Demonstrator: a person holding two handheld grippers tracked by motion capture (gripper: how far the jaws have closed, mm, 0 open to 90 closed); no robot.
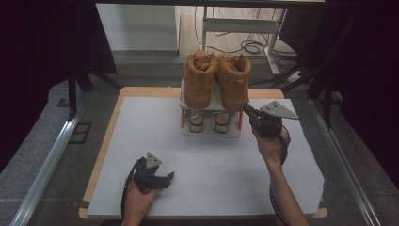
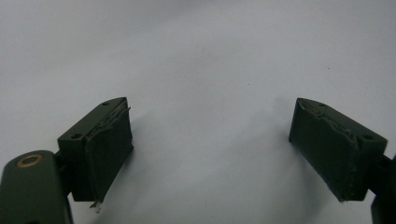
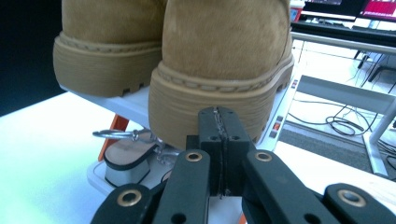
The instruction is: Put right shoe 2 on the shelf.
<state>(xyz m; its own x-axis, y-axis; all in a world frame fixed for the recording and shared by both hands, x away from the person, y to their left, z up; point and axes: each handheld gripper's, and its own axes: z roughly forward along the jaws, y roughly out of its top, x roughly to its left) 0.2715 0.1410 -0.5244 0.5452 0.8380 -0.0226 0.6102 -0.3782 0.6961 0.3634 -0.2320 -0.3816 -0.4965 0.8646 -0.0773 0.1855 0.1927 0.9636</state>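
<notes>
A: We have the right gripper at the heel of the right-hand boot, which stands on the top shelf of the shoe rack. Its jaws are pressed together on nothing, tips against the sole.

B: So we're nudging the heel, we judge; next calls for a straight push.

A: Our left gripper, well in front of the rack, has its jaws wide apart. The sandals underneath are partly hidden.
</notes>
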